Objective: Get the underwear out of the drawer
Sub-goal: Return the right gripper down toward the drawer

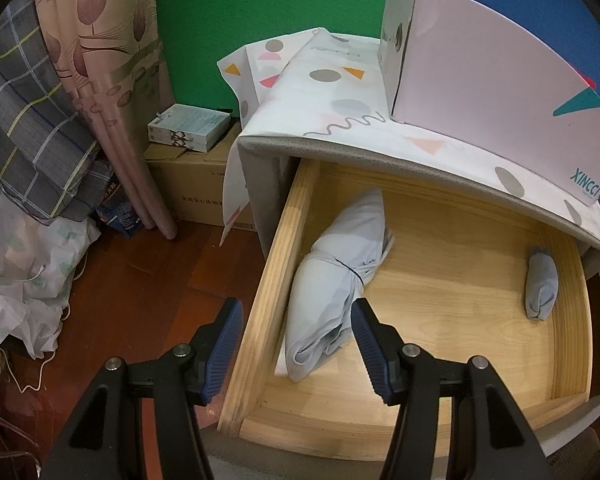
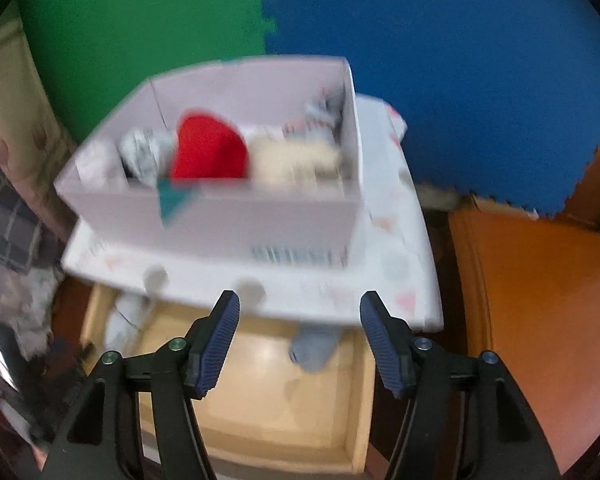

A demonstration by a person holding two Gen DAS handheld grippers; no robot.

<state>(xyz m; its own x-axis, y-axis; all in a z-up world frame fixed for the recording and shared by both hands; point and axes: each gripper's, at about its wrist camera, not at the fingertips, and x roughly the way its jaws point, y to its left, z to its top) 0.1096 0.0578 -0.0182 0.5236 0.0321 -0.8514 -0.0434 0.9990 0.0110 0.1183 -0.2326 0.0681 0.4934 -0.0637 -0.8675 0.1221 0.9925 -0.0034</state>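
The wooden drawer (image 1: 260, 312) stands pulled out of a cabinet covered with a patterned white cloth (image 1: 340, 112). A large pale blue bundle of cloth (image 1: 336, 280), tied round its middle, lies along the drawer's left side. A small rolled pale blue piece of underwear (image 1: 542, 286) lies at the right side. My left gripper (image 1: 298, 344) is open above the drawer's front left corner, empty. In the blurred right wrist view the drawer (image 2: 364, 400) is below my open, empty right gripper (image 2: 300, 336), with the small roll (image 2: 314, 346) between its fingers.
A white open box (image 2: 220, 220) with red, beige and patterned cloth items stands on the cabinet top; it also shows in the left wrist view (image 1: 500, 100). Cardboard boxes (image 1: 196, 188), curtains and plaid cloth stand at the left. An orange chair (image 2: 540, 312) stands at the right.
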